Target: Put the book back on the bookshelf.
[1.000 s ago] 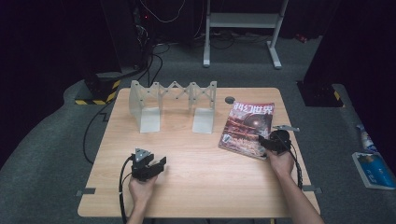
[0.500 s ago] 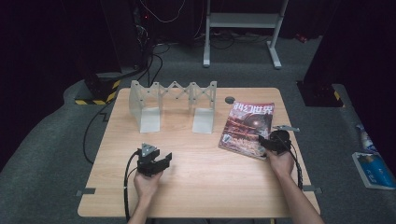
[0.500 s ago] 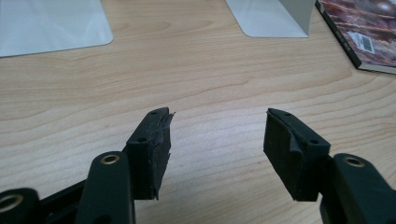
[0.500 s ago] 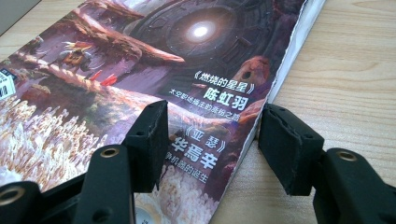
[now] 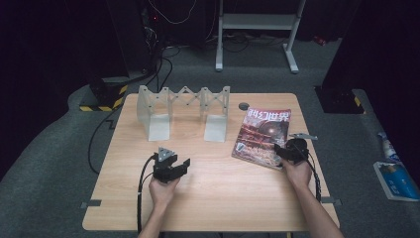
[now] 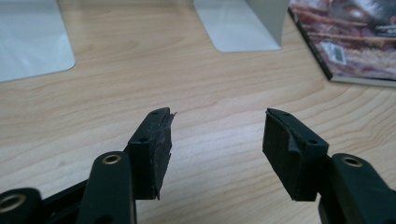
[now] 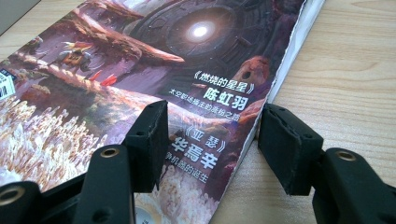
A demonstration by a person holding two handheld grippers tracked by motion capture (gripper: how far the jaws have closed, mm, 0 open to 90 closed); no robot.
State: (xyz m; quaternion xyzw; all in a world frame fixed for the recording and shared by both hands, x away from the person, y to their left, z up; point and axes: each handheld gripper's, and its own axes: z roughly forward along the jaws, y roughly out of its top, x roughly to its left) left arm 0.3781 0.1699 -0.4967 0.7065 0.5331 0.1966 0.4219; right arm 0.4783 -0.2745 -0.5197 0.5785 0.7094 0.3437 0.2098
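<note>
1. Since a second ago, the left gripper has been carried forward and rightward over the light wooden table; its jaws are spread, empty.
2. A glossy colour-covered magazine lies flat beneath the right gripper, whose parted jaws straddle its right edge, one over the cover, one outside it.

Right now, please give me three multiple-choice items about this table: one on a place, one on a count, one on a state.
1. Where does the magazine lie on the table?
A. right part
B. left part
C. inside the rack

2. How many upright plates has the folding rack?
A. two
B. four
C. six

3. How stand the jaws of the left gripper?
A. shut
B. apart, holding nothing
C. clamped on paper

Answers: 1 A, it lies by the right gripper. 2 A, two plates joined by a zigzag bar. 3 B, bare wood shows between them.
</note>
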